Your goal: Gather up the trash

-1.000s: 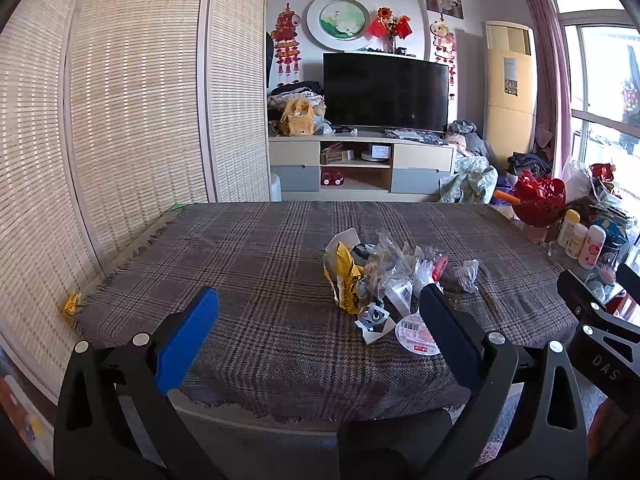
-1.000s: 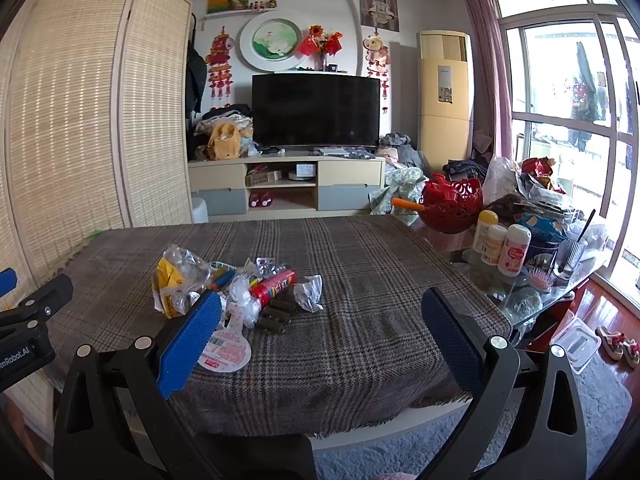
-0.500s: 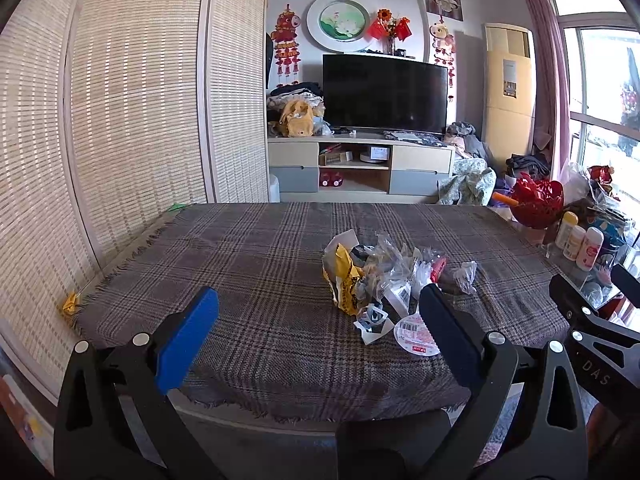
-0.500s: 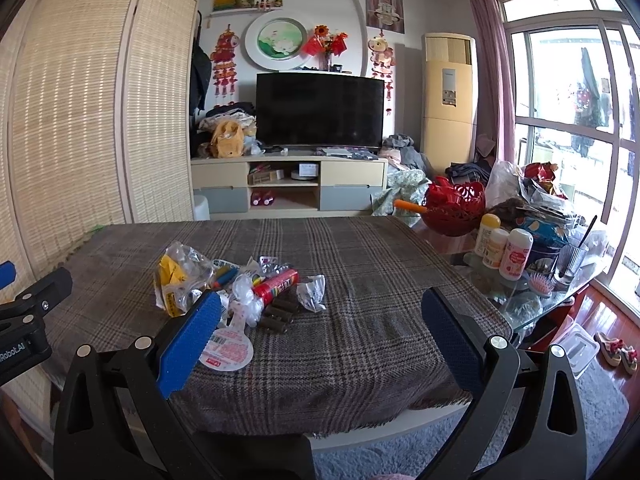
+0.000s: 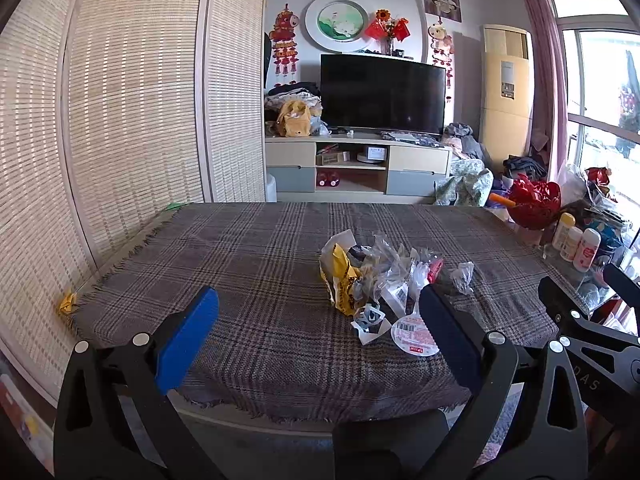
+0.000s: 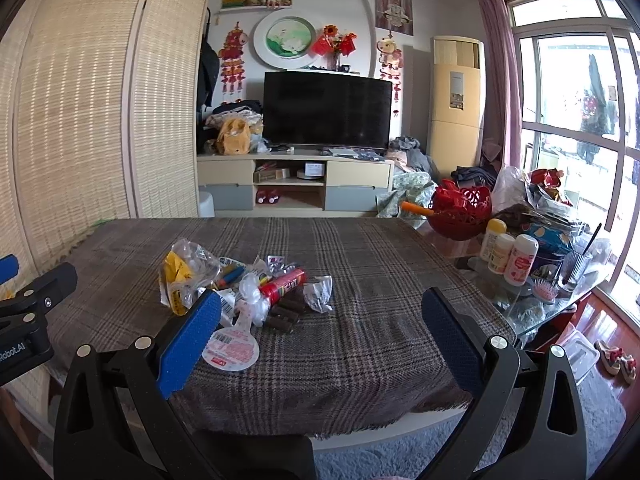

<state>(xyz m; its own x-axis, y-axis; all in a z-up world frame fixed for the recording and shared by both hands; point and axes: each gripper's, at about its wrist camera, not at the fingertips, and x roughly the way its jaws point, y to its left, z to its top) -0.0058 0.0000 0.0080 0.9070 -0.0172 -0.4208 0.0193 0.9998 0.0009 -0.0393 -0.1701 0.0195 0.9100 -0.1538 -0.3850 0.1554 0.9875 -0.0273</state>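
A heap of trash (image 5: pixel 376 276) lies on the plaid tablecloth (image 5: pixel 260 264): a yellow wrapper (image 5: pixel 342 276), clear plastic bags, a round white lid (image 5: pixel 414 334) and a small crumpled bag (image 5: pixel 462 276). My left gripper (image 5: pixel 316 328) hovers open over the near table edge, short of the heap, with nothing between its fingers. From the right wrist view the same heap (image 6: pixel 240 284) shows a red tube (image 6: pixel 282 286), dark chocolate pieces (image 6: pixel 286 314) and the round lid (image 6: pixel 231 346). My right gripper (image 6: pixel 320 330) is open and empty, to the right of the heap.
A glass side table right of the cloth carries a red basket (image 6: pixel 460 210), white bottles (image 6: pixel 508 252) and a glass cup (image 6: pixel 574 270). A woven screen (image 5: pixel 120 100) stands on the left. A TV (image 5: pixel 382 94) and cabinet stand behind the table.
Both grippers have shifted only slightly; the right view has tilted a little downward. The trash has not moved.
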